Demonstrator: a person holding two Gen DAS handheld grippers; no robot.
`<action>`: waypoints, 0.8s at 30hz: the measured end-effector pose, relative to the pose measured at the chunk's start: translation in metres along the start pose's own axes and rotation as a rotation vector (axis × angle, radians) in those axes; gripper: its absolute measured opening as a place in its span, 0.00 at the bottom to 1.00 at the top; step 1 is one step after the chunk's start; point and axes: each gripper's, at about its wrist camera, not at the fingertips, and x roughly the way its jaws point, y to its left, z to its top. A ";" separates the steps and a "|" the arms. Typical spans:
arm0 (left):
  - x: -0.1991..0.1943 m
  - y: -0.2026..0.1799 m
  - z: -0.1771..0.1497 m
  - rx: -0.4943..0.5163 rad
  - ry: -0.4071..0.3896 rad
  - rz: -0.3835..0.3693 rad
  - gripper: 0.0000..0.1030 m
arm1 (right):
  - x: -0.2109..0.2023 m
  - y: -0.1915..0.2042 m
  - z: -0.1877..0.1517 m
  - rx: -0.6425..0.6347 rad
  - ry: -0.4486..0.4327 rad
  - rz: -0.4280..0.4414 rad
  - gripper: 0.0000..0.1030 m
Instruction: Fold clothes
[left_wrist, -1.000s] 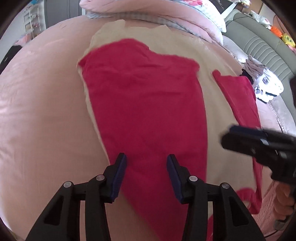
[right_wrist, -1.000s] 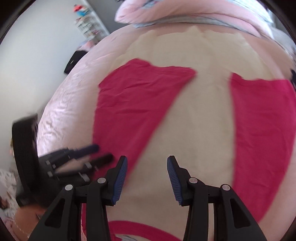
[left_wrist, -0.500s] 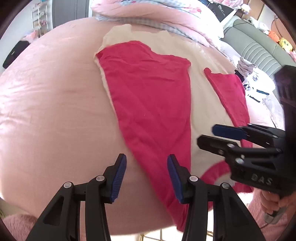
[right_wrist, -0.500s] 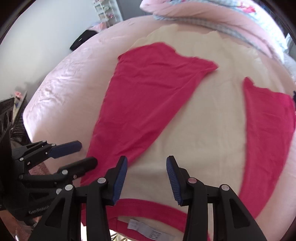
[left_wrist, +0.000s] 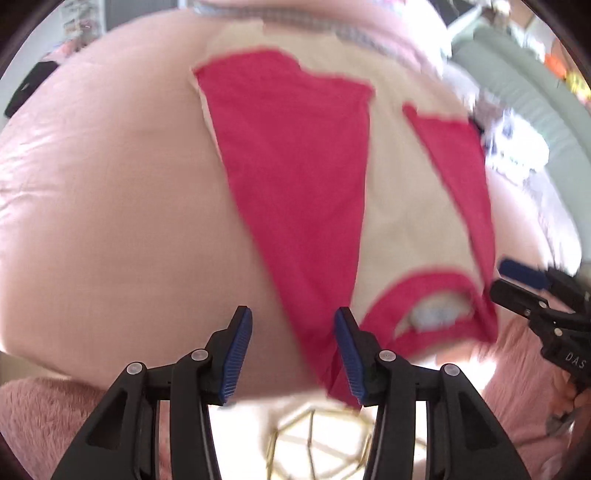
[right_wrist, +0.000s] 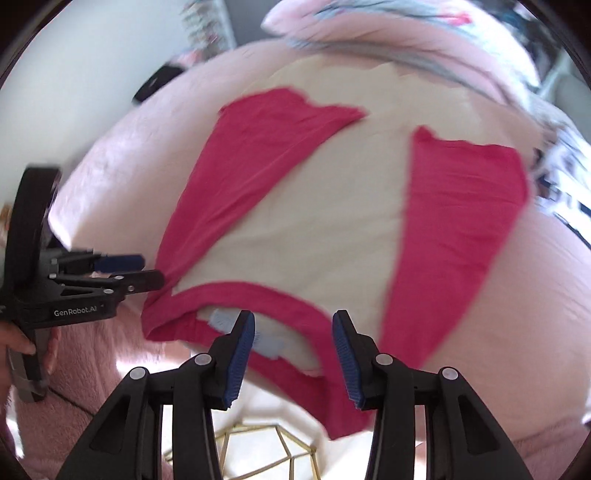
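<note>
The cream-and-red shirt looked soft and limp; both shoulders suited gripping. The left gripper and right gripper hung spread, empty.

The shirt is matt cloth, cream with red panels, lightly creased. The bed wears a smooth pink cover with a faint sheen. Both grippers, left and right, are matt black plastic with ribbed blue pads and shiny metal rivets.
</note>
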 end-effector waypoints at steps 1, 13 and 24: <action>0.005 0.000 0.004 -0.008 -0.001 -0.001 0.42 | 0.000 -0.010 0.000 0.040 -0.014 -0.023 0.42; 0.011 -0.006 -0.021 -0.083 -0.009 0.087 0.51 | 0.022 -0.046 -0.049 0.128 0.110 -0.073 0.43; 0.008 -0.001 -0.042 -0.295 -0.105 -0.112 0.51 | 0.009 -0.073 -0.075 0.440 -0.018 0.202 0.42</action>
